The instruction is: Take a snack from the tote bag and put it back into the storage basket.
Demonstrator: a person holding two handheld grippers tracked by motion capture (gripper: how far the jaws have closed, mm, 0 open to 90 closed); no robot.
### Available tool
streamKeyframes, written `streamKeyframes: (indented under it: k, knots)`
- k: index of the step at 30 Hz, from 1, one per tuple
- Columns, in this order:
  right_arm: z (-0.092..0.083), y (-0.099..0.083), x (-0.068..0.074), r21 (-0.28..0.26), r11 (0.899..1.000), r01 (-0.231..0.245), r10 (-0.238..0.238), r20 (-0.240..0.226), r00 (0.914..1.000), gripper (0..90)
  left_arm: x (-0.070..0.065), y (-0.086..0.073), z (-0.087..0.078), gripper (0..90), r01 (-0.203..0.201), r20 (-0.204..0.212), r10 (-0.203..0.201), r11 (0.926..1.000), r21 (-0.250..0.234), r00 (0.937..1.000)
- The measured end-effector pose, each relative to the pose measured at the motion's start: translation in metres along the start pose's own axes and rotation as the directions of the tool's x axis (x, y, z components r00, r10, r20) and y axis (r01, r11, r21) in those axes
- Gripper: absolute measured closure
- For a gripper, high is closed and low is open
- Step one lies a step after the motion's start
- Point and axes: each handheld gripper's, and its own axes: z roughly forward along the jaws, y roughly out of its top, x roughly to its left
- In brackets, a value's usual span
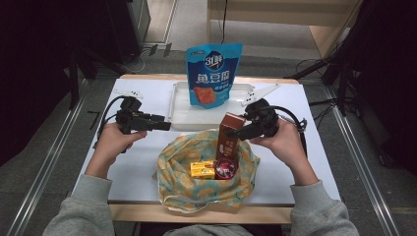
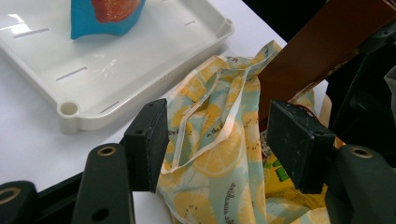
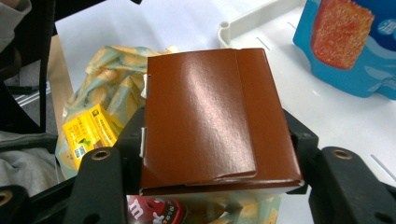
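From above, we saw the table (image 1: 305,147) with a white tray (image 1: 179,115) at its far side, beyond both grippers, and a blue snack pouch (image 1: 214,73) standing upright in it. Nearer the person than the tray sat a lemon-print cloth bag (image 1: 182,167), open at the top, between the two hands.

The right gripper (image 1: 236,132) was clamped on a brown box (image 1: 228,135), one jaw on each narrow side. We could tell this best from its own view, where the box (image 3: 210,116) filled the gap between the jaws and showed a glossy folded flap. The high view added what that close view could not: the box stood upright, long axis vertical, its lower end down inside the bag and its upper end rising above the rim.

The left gripper (image 1: 164,125) was open, holding nothing. Its own view showed the bag's rim and a handle strap (image 2: 205,140) lying between the jaws without either pad pressing it, something the high view left unclear.

Smallest, inside the bag below the right gripper, lay a yellow packet (image 1: 202,169) and just beside it a round red tin (image 1: 225,169).
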Motion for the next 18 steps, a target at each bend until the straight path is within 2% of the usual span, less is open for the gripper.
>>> streamKeyframes:
  k: [10,18]
  knots:
    - [-0.012,0.003,-0.003,-0.032,0.999,-0.015,0.015,-0.007,0.9999,43.6,-0.002,0.001,-0.002,39.3,-0.01,0.012,0.011,0.9999,-0.004,0.9999]
    - [-0.02,0.012,-0.003,-0.019,1.0,-0.022,0.022,-0.008,0.9997,43.8,-0.002,0.001,-0.003,38.9,-0.008,0.009,0.008,0.9999,-0.008,0.9999]
